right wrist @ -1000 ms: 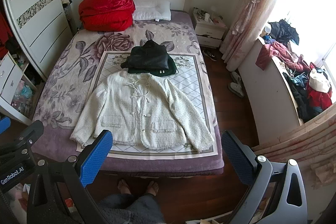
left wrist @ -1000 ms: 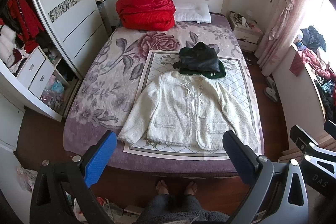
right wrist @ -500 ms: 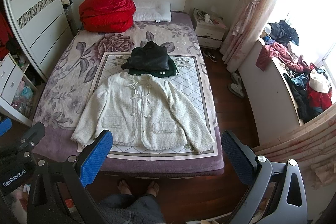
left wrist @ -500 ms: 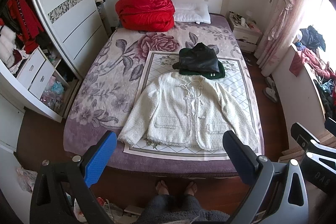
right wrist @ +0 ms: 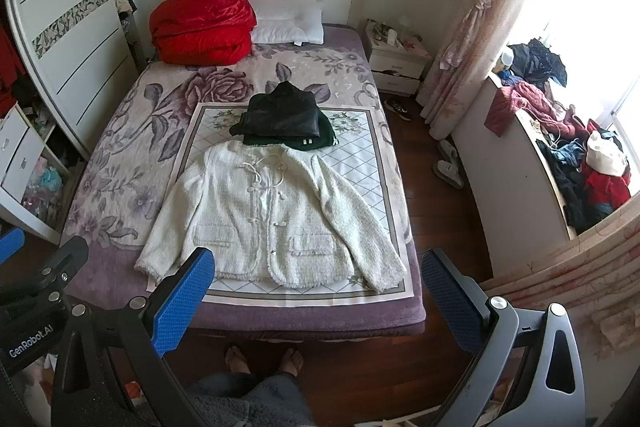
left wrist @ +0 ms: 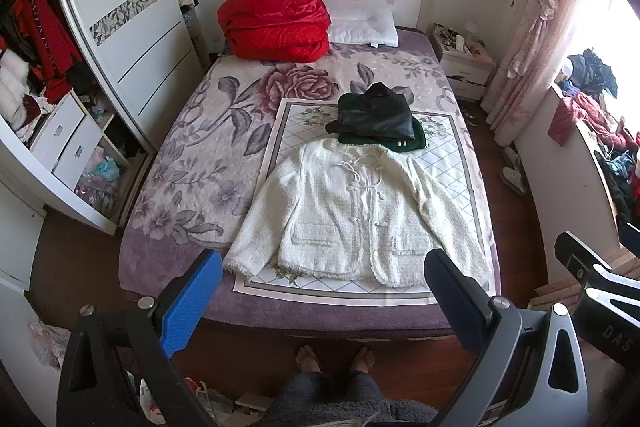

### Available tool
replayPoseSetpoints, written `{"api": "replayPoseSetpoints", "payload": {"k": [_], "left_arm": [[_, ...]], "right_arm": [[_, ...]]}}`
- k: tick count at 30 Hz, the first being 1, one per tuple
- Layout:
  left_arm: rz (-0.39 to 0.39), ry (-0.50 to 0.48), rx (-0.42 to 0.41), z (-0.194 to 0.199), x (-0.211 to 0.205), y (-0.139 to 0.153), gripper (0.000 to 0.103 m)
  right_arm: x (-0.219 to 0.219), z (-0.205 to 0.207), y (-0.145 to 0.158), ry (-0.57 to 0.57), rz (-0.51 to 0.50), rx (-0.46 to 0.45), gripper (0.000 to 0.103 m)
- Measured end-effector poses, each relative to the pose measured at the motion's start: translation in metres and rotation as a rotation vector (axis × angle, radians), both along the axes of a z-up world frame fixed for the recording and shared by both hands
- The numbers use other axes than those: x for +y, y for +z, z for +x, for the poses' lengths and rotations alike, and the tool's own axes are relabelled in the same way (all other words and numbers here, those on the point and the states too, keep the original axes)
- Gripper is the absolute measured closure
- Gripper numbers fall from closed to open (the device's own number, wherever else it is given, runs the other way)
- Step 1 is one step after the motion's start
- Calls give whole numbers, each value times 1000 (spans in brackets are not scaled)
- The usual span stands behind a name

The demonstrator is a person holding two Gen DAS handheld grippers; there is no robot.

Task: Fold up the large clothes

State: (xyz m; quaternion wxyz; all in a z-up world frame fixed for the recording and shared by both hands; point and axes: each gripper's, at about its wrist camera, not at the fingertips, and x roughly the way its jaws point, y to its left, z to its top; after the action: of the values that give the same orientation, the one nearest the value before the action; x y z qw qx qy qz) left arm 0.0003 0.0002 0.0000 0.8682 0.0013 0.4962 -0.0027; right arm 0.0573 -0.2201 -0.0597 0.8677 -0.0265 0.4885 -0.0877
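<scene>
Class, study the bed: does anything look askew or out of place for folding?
Nothing much: the white jacket lies flat and spread on the mat. Only its collar touches or overlaps the folded dark clothes behind it.

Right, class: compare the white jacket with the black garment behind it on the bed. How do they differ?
The white jacket lies spread flat with sleeves out; the black garment is folded compactly. The white jacket looks fuzzy and matte, the black garment smooth and shiny. The black garment sits on a green folded item; the white jacket lies directly on the mat. Both rest on the mat.
</scene>
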Motion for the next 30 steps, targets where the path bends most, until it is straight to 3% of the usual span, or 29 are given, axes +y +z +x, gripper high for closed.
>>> {"api": "replayPoseSetpoints", "payload": {"k": [30], "left_arm": [[-2,0,-10,14,-17,16,0]], "right_arm": [[2,1,3,0,1,-7,0]]}}
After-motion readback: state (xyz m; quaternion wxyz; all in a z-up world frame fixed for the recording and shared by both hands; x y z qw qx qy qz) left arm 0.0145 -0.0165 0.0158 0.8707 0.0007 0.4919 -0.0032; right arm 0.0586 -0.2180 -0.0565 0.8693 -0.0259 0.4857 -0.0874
